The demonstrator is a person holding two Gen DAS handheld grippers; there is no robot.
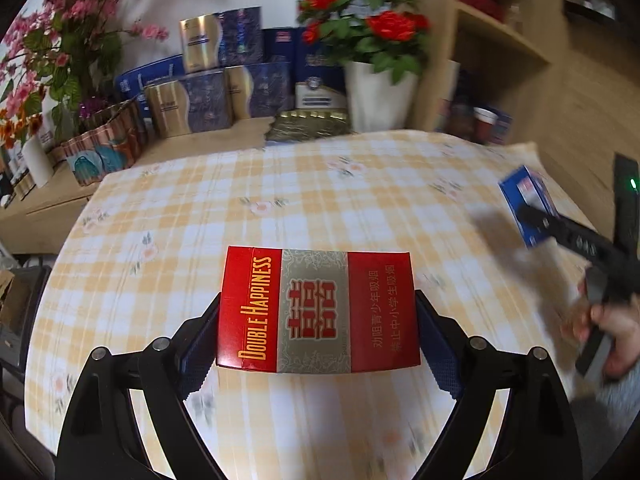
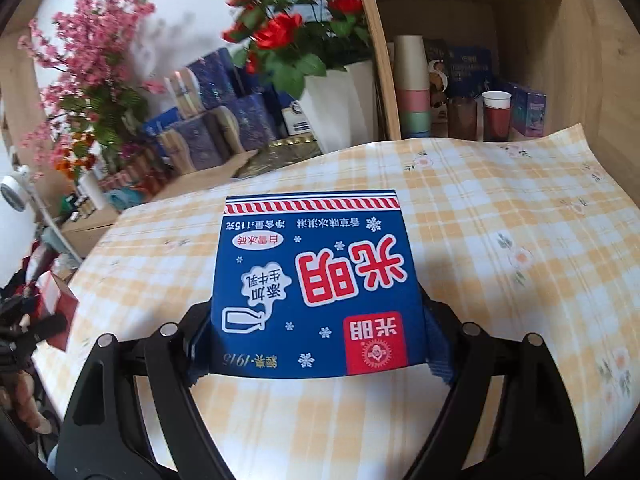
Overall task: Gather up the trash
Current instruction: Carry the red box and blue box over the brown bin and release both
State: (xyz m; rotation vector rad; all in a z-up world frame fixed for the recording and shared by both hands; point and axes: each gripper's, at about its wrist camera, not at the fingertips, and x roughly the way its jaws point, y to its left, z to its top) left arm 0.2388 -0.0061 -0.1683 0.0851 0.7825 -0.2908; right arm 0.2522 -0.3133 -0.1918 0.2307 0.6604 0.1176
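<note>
Checked tablecloth [image 1: 320,200] underneath; left gripper [image 1: 318,320] clamps the red cigarette pack [image 1: 318,308] crosswise, right gripper [image 2: 316,320] clamps the blue ice-cream carton [image 2: 316,288], off at three o'clock; no bin visible.

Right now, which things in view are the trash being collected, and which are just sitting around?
Part of the job:
- red cigarette pack, clamped in the left gripper
- blue ice cream box, clamped in the right gripper

Just lying about:
- red roses in a white pot
- pink blossom branches
- stacked gift boxes
- paper cups on the shelf
</note>
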